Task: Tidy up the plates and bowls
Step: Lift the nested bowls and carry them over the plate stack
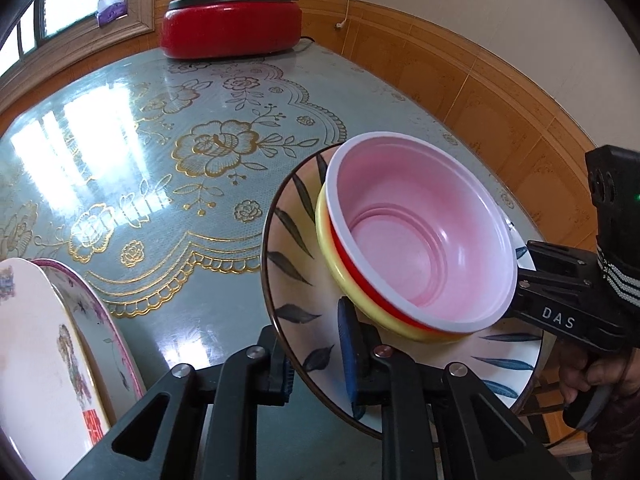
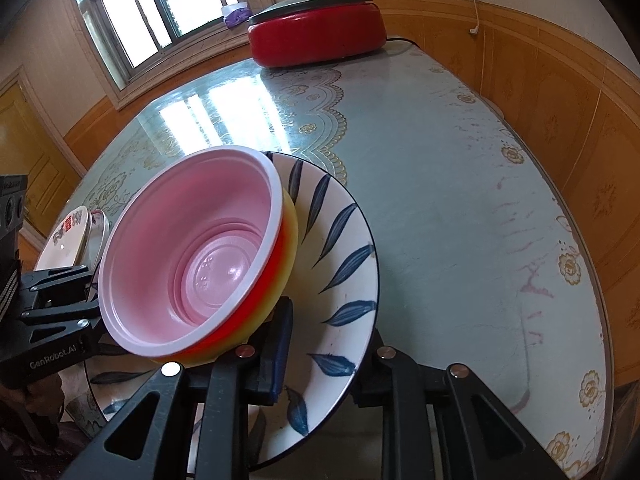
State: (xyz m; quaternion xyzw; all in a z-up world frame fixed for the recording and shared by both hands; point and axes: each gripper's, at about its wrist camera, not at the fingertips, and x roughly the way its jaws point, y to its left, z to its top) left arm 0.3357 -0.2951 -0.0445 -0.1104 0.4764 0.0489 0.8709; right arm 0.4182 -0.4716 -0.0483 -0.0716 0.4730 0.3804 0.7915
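A white plate with blue leaves point(image 1: 296, 240) point(image 2: 340, 240) carries a stack of nested bowls: a pink bowl point(image 1: 420, 232) point(image 2: 200, 248) inside a red one and a yellow one. My left gripper point(image 1: 316, 364) is shut on the plate's near rim in the left wrist view, blue pad on the plate's top face. My right gripper point(image 2: 324, 364) is shut on the opposite rim the same way. Each gripper also shows in the other's view, the right gripper point(image 1: 524, 280) and the left gripper point(image 2: 92, 292), at the plate's edge behind the bowls. The plate looks tilted; I cannot tell whether it touches the table.
The round table point(image 1: 160, 160) point(image 2: 440, 200) has a green floral cloth under glass. Two white floral plates point(image 1: 40, 360) point(image 2: 68, 240) lie stacked at its left edge. A red electric pot with a lid point(image 1: 232, 28) point(image 2: 316, 36) stands at the far side by the wall.
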